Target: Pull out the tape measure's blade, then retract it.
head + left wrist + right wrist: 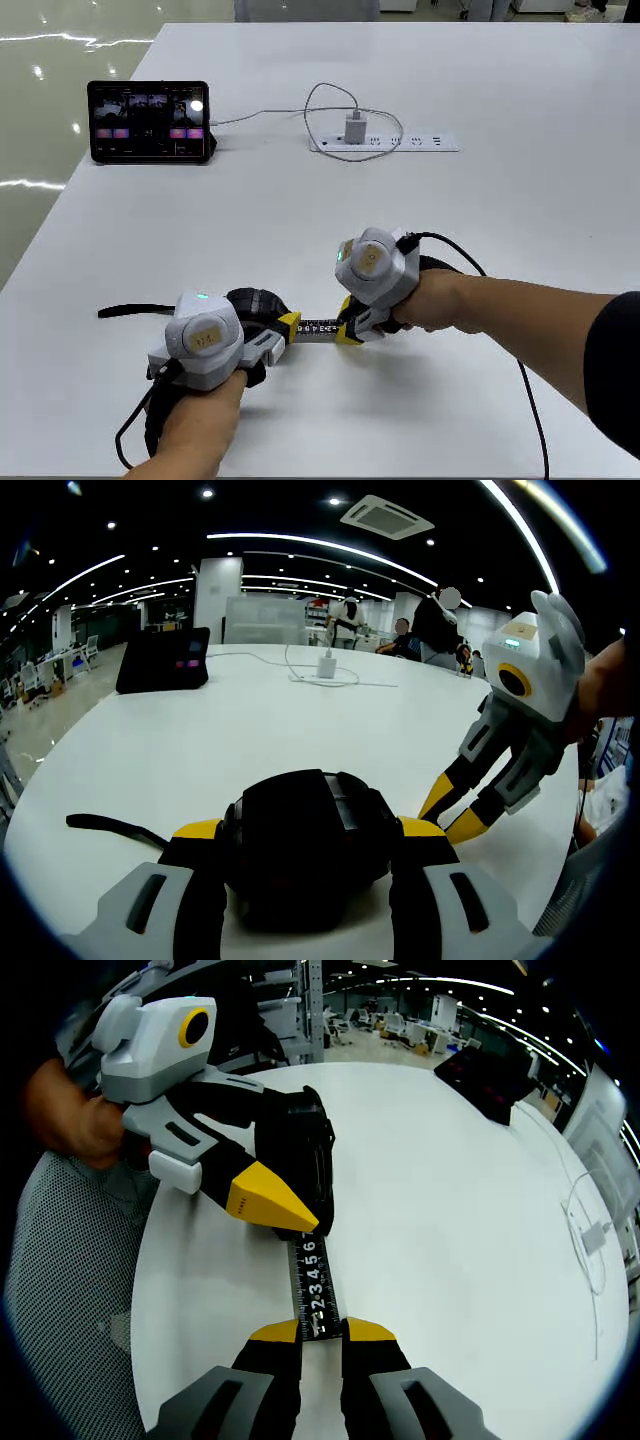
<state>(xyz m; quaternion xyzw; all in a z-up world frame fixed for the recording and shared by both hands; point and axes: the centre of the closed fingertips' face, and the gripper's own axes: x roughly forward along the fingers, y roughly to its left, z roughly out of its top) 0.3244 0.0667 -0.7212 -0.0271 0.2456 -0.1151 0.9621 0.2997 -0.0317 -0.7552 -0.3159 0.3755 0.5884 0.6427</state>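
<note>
The black tape measure lies on the white table with my left gripper shut around its case. In the left gripper view the case sits squeezed between the yellow-tipped fingers. A short length of blade runs right from the case to my right gripper. In the right gripper view the numbered blade ends between the jaws of my right gripper, which is shut on its tip. The case and the left gripper lie just beyond.
A black strap trails left from the tape measure. A dark tablet stands at the far left, with a white power strip, charger and looped cable behind. Black cables hang from both grippers. People stand far off.
</note>
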